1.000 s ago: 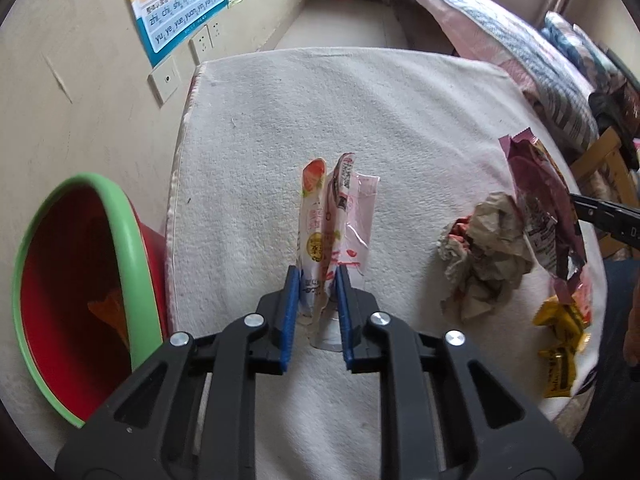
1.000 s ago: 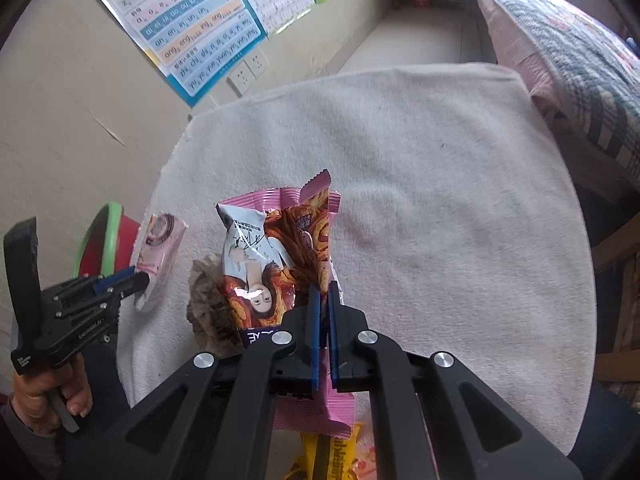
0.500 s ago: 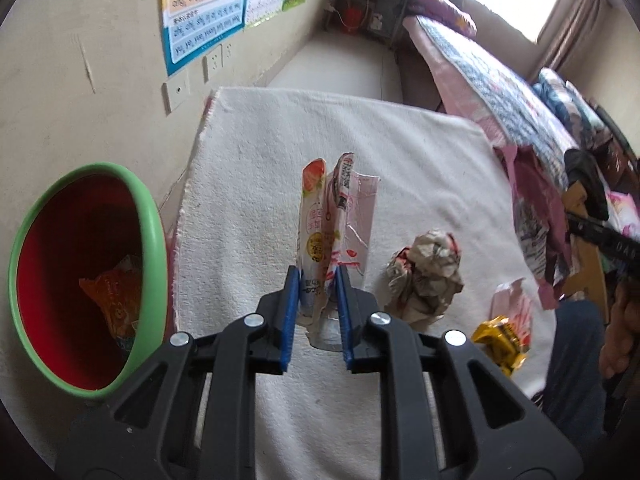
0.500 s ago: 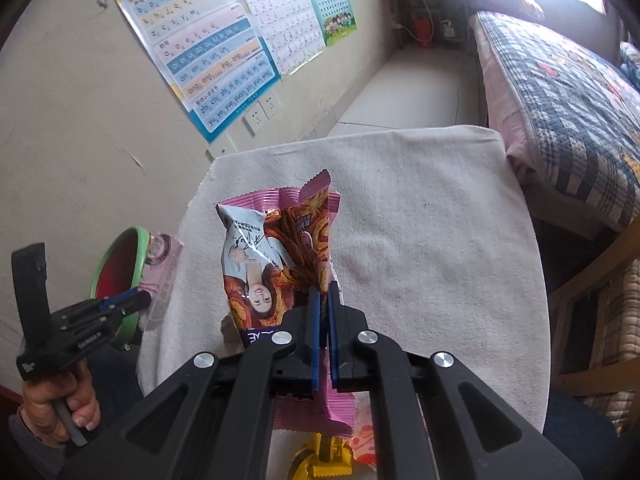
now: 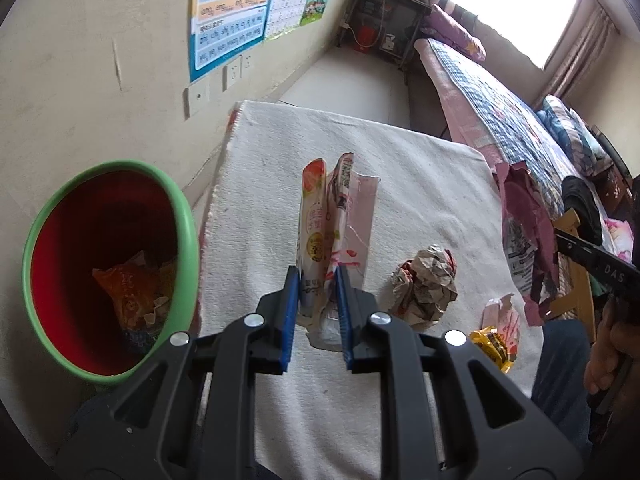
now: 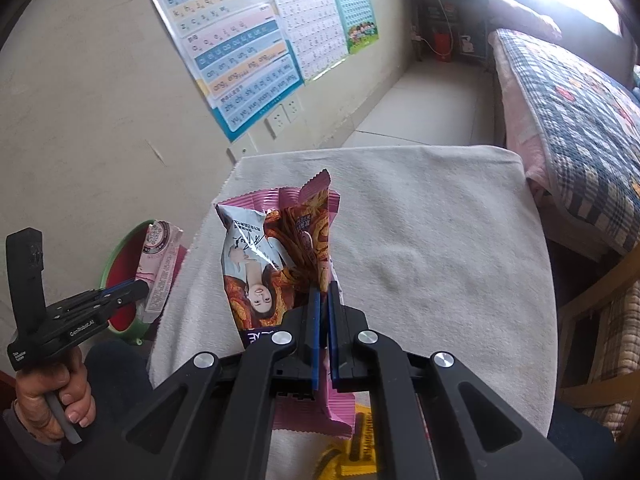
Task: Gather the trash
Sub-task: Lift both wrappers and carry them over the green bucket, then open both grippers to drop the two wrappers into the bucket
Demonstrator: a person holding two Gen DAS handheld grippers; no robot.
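The counter (image 5: 420,184), draped in a white towel, now shows more of its far edge and the floor beyond in both wrist views than a second ago, as both grippers have risen above it. The green-rimmed red bin (image 5: 182,240) beside the counter's left edge has come fully into the left wrist view, an orange packet lying at its bottom. The right gripper (image 6: 323,300) keeps its fingers clamped almost together on the pink snack bag (image 6: 276,256), lifted clear of the towel. The left gripper (image 5: 316,284) holds its fingers narrow on the pale pink wrapper (image 5: 332,232), which stands upright between them, raised off the counter as before. A crumpled paper ball (image 5: 426,284) and a small yellow wrapper (image 5: 490,342) remain on the towel, now lower in view.
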